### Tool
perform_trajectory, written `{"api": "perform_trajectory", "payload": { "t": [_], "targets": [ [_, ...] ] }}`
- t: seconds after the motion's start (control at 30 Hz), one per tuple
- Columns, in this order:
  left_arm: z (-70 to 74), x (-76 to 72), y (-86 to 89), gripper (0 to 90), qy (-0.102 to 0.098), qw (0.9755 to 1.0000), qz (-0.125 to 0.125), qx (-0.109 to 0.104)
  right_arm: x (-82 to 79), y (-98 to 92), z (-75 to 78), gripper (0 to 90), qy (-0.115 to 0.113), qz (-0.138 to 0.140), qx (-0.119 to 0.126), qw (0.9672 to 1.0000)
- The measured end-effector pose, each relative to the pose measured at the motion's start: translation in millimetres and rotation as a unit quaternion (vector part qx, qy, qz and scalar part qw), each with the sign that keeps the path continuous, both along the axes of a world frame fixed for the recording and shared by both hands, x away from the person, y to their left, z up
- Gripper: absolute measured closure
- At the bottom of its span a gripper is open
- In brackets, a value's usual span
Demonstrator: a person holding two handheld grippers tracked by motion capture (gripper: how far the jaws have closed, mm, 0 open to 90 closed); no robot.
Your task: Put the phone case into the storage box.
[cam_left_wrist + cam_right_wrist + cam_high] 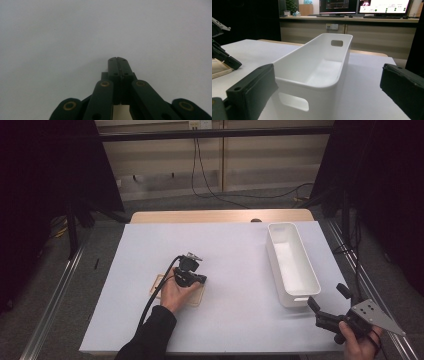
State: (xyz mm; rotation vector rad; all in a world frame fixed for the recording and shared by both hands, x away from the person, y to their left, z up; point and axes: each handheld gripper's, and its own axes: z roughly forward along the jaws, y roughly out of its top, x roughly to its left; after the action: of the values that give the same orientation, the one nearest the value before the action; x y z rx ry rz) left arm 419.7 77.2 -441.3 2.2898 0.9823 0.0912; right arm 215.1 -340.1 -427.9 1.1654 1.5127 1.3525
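My left gripper [200, 279] rests low over a flat tan board [196, 297] on the white table cover, left of centre. In the left gripper view its jaws [117, 60] are pressed together with nothing between them, and a pale strip of the board [121, 111] shows beneath them. A long white bin [292, 262] with cut-out handles stands at the right of the table; it looks empty. My right gripper [327, 296] sits near the front right corner, just short of the bin's near end. Its jaws stand wide open [327, 72], with the bin [312, 75] straight ahead of them.
A wooden table edge [220, 216] runs along the back. Cables [210, 190] lie on the floor beyond it. Dark curtains and metal rails flank both sides. In the right gripper view the left gripper [223, 58] and the tan board [219, 68] appear at the left.
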Motion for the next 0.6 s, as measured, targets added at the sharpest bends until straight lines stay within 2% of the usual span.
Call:
{"api": "perform_trajectory", "payload": {
  "t": [0.23, 0.4, 0.6],
  "targets": [
    [0.9, -8.2, 3.1, 90.0, 0.005, 1.0, -0.007, 0.001, -0.2, 0.0, 0.1, 0.0, 0.0, 0.001, -0.001, 1.0],
    [0.1, -13.3, 8.3, 90.0, 0.012, 0.9998, -0.009, -0.01, -0.3, 0.1, 0.1, 0.0, 0.0, 0.001, -0.001, 1.0],
    [0.9, -22.7, 10.9, 90.0, 0.006, 0.9998, -0.016, -0.003, -0.3, 0.2, 0.1, 0.0, 0.0, 0.001, -0.001, 1.0]
  ]
}}
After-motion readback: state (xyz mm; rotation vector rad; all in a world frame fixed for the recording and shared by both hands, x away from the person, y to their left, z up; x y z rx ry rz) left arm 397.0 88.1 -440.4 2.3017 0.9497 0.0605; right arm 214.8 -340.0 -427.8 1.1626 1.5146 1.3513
